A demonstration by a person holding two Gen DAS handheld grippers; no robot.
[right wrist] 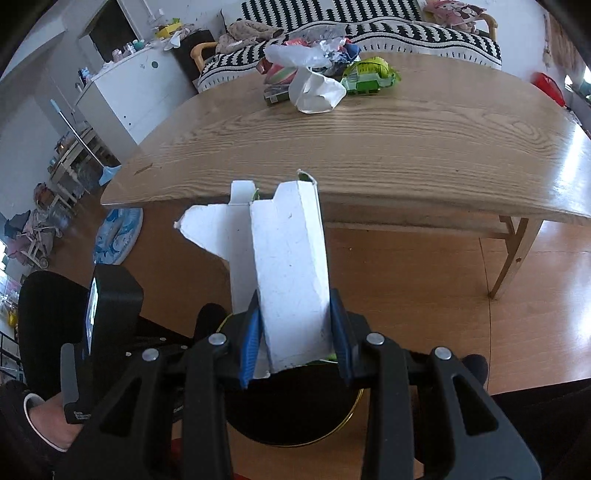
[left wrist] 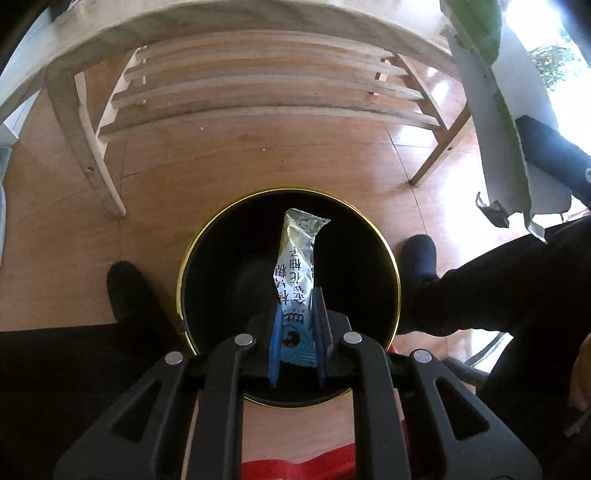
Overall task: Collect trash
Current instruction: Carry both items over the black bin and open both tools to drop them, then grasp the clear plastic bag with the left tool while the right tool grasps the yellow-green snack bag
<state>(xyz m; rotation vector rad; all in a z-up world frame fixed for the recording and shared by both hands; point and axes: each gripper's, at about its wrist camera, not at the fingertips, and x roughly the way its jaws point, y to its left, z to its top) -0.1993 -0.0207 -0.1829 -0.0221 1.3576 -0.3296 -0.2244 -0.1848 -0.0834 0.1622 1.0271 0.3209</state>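
Observation:
My left gripper [left wrist: 297, 325] is shut on a white and blue snack wrapper [left wrist: 297, 258] and holds it right above the open mouth of a black bin with a gold rim [left wrist: 192, 243] on the floor. My right gripper [right wrist: 295, 332] is shut on a torn white carton [right wrist: 291, 266], held above the same bin [right wrist: 332, 428], whose rim shows below the fingers. That carton also shows at the right of the left wrist view [left wrist: 506, 122]. More trash, a white plastic bag [right wrist: 314, 88] and a green packet [right wrist: 369, 75], lies at the far end of the wooden table [right wrist: 369, 147].
A wooden chair [left wrist: 240, 85] stands beyond the bin. The person's dark feet [left wrist: 125, 288] flank the bin on the wooden floor. The left gripper's black body [right wrist: 107, 314] sits at the lower left of the right wrist view. A striped sofa [right wrist: 406, 22] is behind the table.

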